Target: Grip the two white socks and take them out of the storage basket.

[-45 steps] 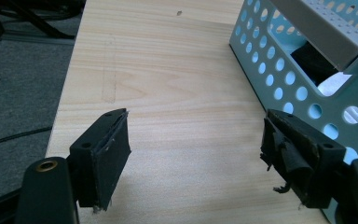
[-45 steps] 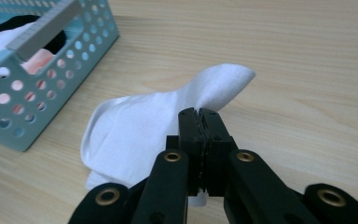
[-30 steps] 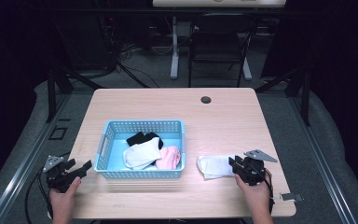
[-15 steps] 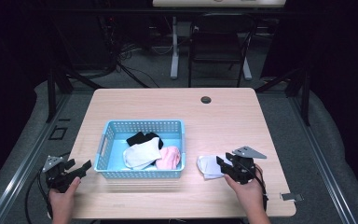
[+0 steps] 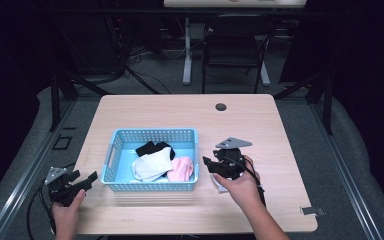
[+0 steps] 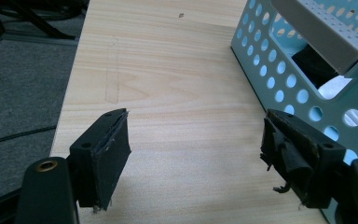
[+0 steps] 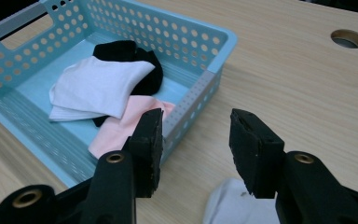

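A light-blue perforated basket [image 5: 152, 132] stands left of the table's middle and holds a black sock [image 5: 152, 147], a white sock [image 5: 152, 165] and a pink sock [image 5: 182, 169]. My right gripper [image 5: 209, 165] hovers just right of the basket, pointing at its near right corner [image 7: 193, 100]. Its jaws have just been opening and nothing is between them [image 7: 196, 123]. Another white sock [image 7: 233, 205] lies on the table under that hand [image 5: 219, 184]. My left gripper [image 5: 87, 179] rests open at the table's front left corner, jaws [image 6: 196, 121] empty, beside the basket's wall [image 6: 307, 60].
A round cable hole [image 5: 221, 107] sits near the table's far edge. Bare wood [image 5: 280, 150] stretches right of the right hand. A chair [image 5: 235, 45] and stand legs are behind the table. A small grey tag [image 5: 312, 211] lies at the front right corner.
My right gripper has come off the white sock's right side, moved left over it toward the basket and risen. The sock stays on the table. The left gripper has not moved.
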A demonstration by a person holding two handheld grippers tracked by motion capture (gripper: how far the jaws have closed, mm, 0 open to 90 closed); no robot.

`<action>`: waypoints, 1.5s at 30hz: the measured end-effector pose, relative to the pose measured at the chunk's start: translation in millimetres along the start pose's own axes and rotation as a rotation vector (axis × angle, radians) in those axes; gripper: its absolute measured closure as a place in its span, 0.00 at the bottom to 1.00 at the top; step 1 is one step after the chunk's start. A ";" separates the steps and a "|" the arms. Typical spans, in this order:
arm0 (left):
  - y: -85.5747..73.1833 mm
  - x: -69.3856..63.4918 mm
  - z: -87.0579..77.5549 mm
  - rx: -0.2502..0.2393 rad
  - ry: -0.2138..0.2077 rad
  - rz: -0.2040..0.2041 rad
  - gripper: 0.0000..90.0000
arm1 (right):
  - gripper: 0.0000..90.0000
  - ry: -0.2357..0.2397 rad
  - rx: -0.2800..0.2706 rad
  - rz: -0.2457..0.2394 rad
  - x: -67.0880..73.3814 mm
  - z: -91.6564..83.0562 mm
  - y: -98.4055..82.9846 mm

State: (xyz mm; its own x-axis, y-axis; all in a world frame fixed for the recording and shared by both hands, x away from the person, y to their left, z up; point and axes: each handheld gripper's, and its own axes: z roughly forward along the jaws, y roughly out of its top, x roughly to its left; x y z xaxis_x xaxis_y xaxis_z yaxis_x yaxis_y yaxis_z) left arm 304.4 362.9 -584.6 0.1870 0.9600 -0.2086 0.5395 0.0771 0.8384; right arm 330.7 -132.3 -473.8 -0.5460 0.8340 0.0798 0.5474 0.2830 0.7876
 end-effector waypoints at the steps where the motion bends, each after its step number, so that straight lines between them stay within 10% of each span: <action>1: 0.0 0.0 0.0 0.000 0.000 0.000 0.26 | 0.61 0.001 0.005 -0.006 1.6 1.4 3.0; 20: 0.3 0.4 0.2 -0.003 -0.002 0.001 0.26 | 0.68 0.044 0.140 -0.055 40.5 59.5 52.4; 45: 0.6 0.9 0.3 -0.013 -0.004 -0.004 0.26 | 0.75 0.096 0.407 0.186 52.0 141.2 55.9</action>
State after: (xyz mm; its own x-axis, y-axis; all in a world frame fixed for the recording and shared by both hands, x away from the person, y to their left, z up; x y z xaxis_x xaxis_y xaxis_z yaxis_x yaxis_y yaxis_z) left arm 305.1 363.7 -584.5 0.1880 0.9585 -0.2141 0.5300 0.0845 0.8438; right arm 422.5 -6.3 -511.9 -0.4605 0.8461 0.2686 0.8359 0.3114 0.4521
